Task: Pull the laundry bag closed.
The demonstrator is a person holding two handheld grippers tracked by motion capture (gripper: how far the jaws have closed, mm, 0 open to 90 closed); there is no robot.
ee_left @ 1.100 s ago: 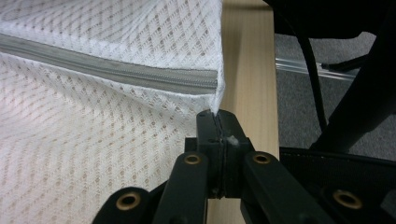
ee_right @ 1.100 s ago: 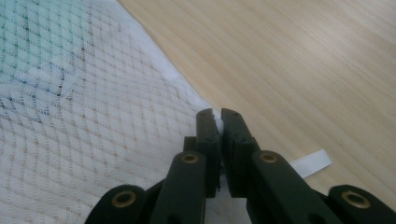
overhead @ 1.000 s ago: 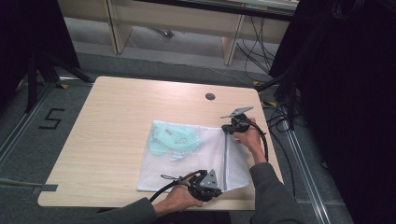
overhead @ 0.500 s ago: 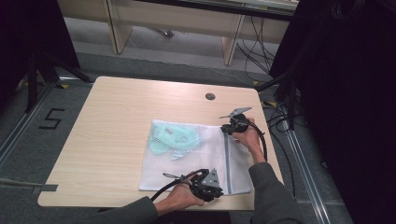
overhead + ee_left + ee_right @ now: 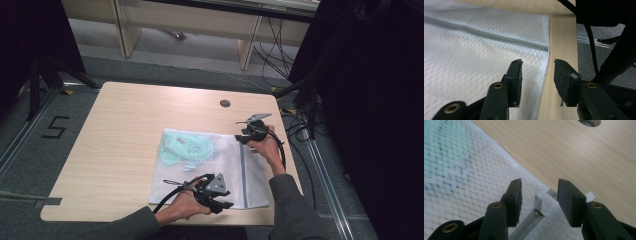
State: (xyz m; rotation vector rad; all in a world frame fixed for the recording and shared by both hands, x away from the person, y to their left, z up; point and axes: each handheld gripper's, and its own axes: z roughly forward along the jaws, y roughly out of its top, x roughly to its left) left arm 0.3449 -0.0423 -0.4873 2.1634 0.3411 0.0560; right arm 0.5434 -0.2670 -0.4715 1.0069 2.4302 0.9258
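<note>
Right gripper (image 5: 537, 202) spread over zip pull (image 5: 538, 199) at mesh bag's (image 5: 210, 170) far edge; left gripper (image 5: 537, 82) spread at near right corner. Flat on table (image 5: 125, 130), right half. Soft, light, floppy; best pinched at pull, corner pinned.

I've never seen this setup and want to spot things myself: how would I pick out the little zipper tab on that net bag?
Start at the wooden table and find the white mesh bag near its front right. Follow the zipper to its far end, where the right gripper hovers open. The zipper pull is a small solid white tab, unlike the netting around it.
</note>
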